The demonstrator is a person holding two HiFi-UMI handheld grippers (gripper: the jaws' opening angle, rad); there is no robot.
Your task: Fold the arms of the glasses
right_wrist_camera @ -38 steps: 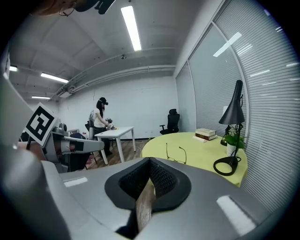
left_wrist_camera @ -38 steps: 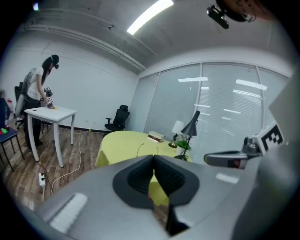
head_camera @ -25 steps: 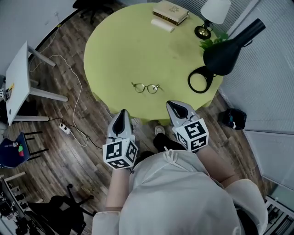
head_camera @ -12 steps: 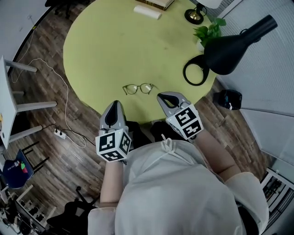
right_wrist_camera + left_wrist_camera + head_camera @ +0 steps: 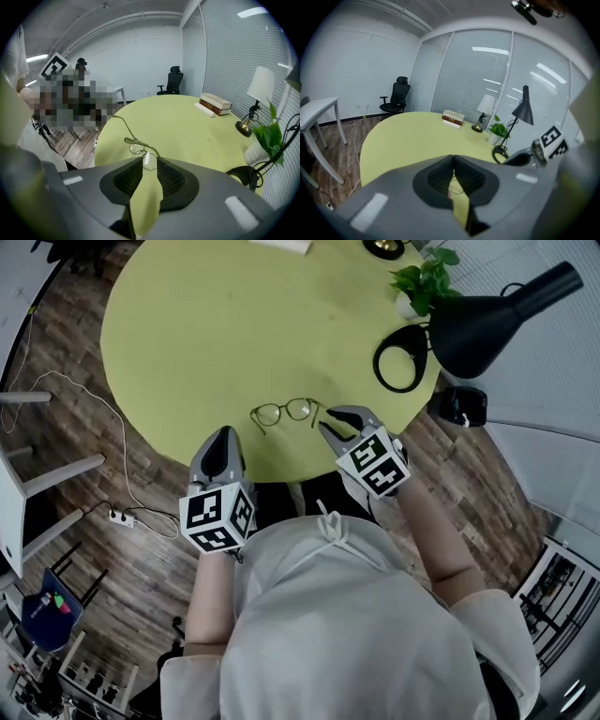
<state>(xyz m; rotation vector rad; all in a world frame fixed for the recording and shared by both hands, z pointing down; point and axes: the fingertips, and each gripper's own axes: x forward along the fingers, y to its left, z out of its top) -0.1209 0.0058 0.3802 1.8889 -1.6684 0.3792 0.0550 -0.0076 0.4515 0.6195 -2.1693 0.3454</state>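
A: Where are the glasses [image 5: 286, 412] found?

B: They are laid on the yellow-green bench [image 5: 206, 324], close to its near edge, with both arms unfolded. They are pinched by nothing.

A: How are the right tongs [image 5: 330, 421] set?

B: They are spread. Their jaws have just been opening, whereas a second ago they were pressed together. In the right gripper view one lens is seen at the gap between the tips, but no pad is pressed on it.

A: And the left tongs [image 5: 221, 434]?

B: They are pressed together, and nothing is caught between them. They are held over the bench's near edge, to the left of the glasses and apart from them.

A: What is changed from the earlier frame?

B: Both tongs are brought nearer to the glasses. A second ago they were held farther back, at the bench's rim. The right tongs are now placed just beside the right end of the frame. A black lamp [image 5: 487, 315] and a plant [image 5: 422, 282] are seen at the bench's far right, well apart from the glasses.
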